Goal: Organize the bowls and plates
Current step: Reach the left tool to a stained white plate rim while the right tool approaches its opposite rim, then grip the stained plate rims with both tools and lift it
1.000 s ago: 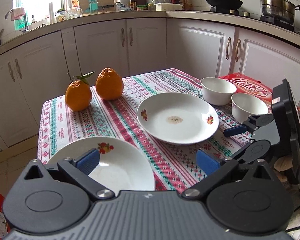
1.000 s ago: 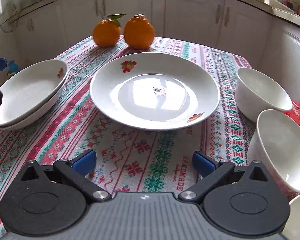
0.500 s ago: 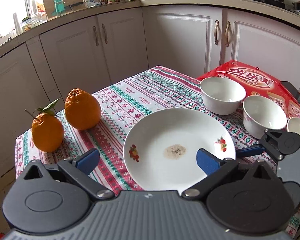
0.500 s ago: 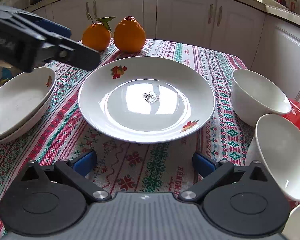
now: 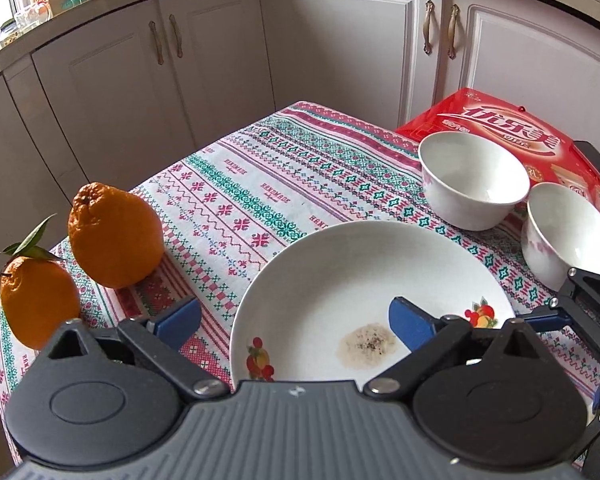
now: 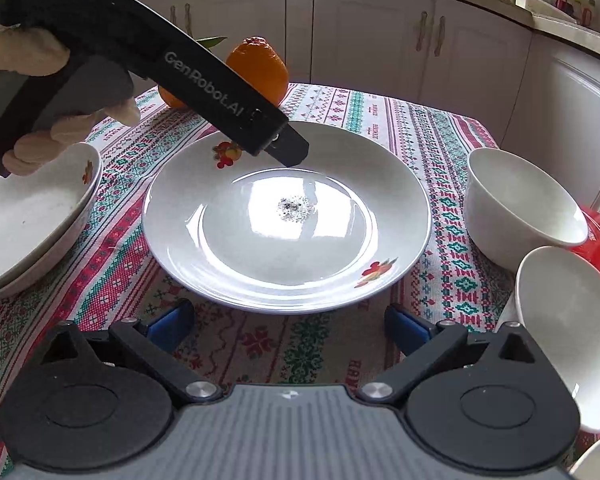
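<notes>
A white plate with fruit motifs and a crumb stain in its middle lies on the patterned cloth. My left gripper straddles its left rim, one pad over the plate and one over the cloth. Its jaws are closing and neither pad touches the plate. In the right wrist view its finger hovers over the far-left part of the plate. My right gripper stands open and empty just before the near rim. Two stacked plates sit to the left. Two white bowls stand to the right.
Two oranges sit near the table's left corner. A red packet lies behind the bowls. A gloved hand holds the left gripper. Cupboard doors stand beyond the table edge.
The left gripper has swung right from above the stacked plates to over the single plate's left rim, and its jaws have narrowed a little. The right gripper has stayed put.
</notes>
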Demonstrator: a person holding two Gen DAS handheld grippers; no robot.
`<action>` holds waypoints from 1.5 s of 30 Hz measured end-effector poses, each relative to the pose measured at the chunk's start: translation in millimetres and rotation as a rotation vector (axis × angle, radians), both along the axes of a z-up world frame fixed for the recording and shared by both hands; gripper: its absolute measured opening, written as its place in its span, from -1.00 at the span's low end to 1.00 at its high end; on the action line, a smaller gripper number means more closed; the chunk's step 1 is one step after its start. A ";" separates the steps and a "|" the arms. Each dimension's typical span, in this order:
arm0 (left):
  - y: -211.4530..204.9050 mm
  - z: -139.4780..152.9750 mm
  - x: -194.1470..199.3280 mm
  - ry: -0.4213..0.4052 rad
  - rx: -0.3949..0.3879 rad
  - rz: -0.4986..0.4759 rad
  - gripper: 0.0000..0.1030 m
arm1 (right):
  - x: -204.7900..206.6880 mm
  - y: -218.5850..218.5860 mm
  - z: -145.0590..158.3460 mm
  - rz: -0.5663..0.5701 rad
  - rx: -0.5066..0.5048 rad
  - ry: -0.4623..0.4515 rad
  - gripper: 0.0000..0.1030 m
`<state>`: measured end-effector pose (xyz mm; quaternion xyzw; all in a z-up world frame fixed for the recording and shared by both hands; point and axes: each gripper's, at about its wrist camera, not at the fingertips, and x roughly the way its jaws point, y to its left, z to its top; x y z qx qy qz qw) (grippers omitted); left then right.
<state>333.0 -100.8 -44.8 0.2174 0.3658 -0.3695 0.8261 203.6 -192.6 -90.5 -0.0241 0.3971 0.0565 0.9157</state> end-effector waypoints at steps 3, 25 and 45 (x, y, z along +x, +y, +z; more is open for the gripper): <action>-3.1 -6.6 9.8 0.057 0.003 -0.006 0.67 | 1.6 -0.4 -0.1 -0.001 0.000 -0.005 0.92; -21.0 -22.9 41.8 0.198 0.108 -0.099 0.40 | 7.2 -2.0 -1.6 0.036 0.006 -0.023 0.84; -3.7 -8.0 21.9 0.198 0.093 -0.093 0.37 | -5.7 3.3 11.6 0.073 -0.001 -0.008 0.84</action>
